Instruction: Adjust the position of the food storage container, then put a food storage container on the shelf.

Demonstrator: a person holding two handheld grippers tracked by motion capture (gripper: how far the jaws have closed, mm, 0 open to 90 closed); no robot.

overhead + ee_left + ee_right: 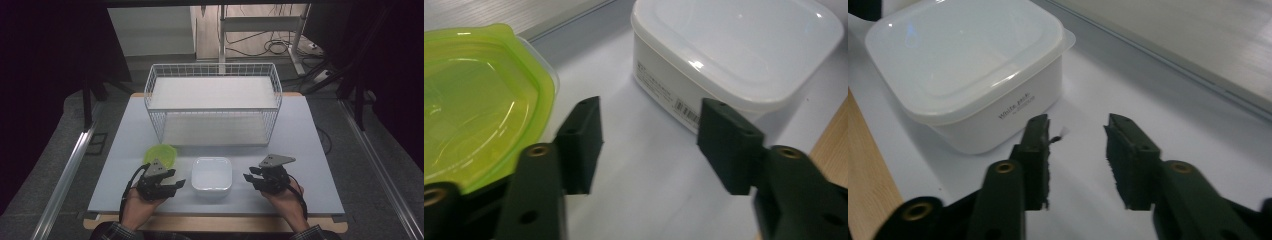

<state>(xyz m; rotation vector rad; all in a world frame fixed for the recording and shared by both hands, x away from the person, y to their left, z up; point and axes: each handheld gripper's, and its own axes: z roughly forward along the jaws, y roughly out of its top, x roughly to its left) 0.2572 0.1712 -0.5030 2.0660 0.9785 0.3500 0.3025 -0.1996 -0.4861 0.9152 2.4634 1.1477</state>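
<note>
Left gripper (176,183) at nine o'clock of white lidded box (212,176), low, jaws parted, empty, right gripper (248,178) at three, likewise.

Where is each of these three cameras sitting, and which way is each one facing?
High view: above the person's side, facing forward and down on the table and wire basket; both hands, left gripper, right gripper.
Left gripper view: along its open jaws; green container, white lidded box.
Right gripper view: along its open jaws toward the box.
All three share the box.
</note>
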